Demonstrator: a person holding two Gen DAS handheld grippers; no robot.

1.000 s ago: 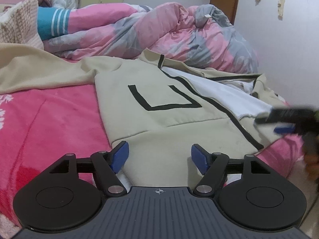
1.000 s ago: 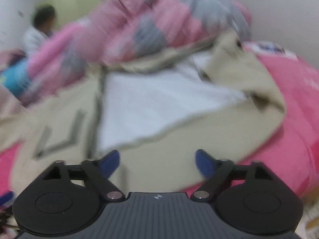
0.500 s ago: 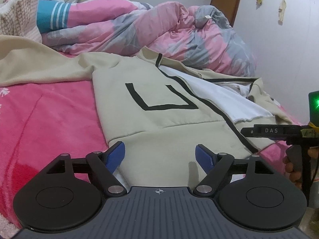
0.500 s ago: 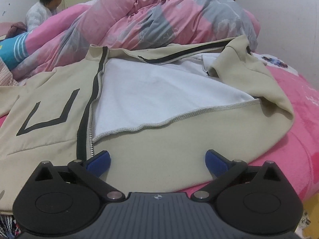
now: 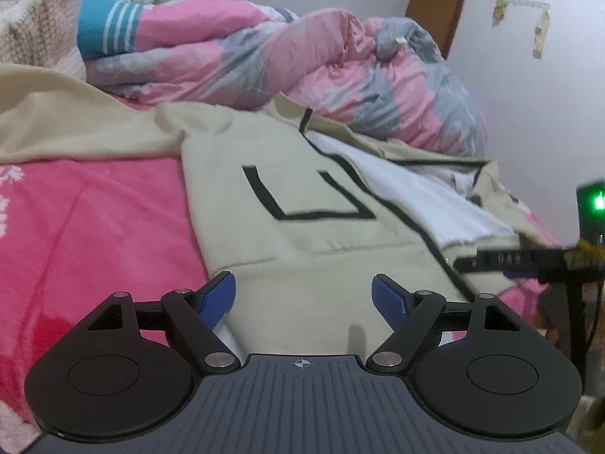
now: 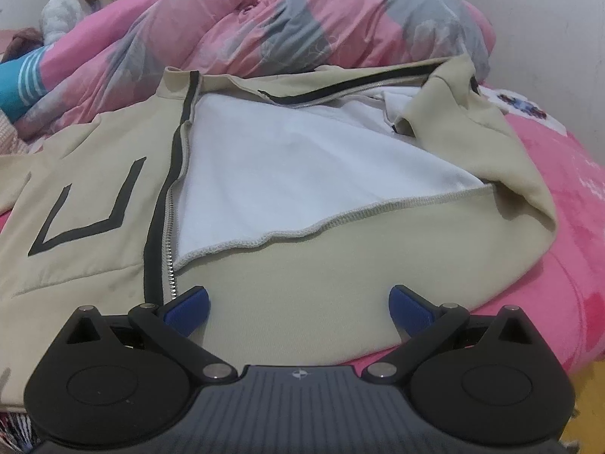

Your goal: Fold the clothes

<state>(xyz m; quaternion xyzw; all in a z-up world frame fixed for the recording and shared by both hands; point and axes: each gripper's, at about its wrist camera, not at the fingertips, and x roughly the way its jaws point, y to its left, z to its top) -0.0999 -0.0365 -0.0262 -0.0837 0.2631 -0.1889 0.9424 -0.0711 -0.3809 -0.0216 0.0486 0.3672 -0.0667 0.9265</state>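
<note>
Beige zip jacket (image 6: 310, 295) spread unzipped on the pink bed (image 5: 94, 227), its white lining (image 6: 295, 174) exposed, a crumpled pink-and-grey duvet (image 6: 302, 19) behind it. Left gripper (image 5: 303, 295) and right gripper (image 6: 300, 304) poised above the hem, blue fingers (image 6: 189, 304) released, spread wide, grasping nothing.
</note>
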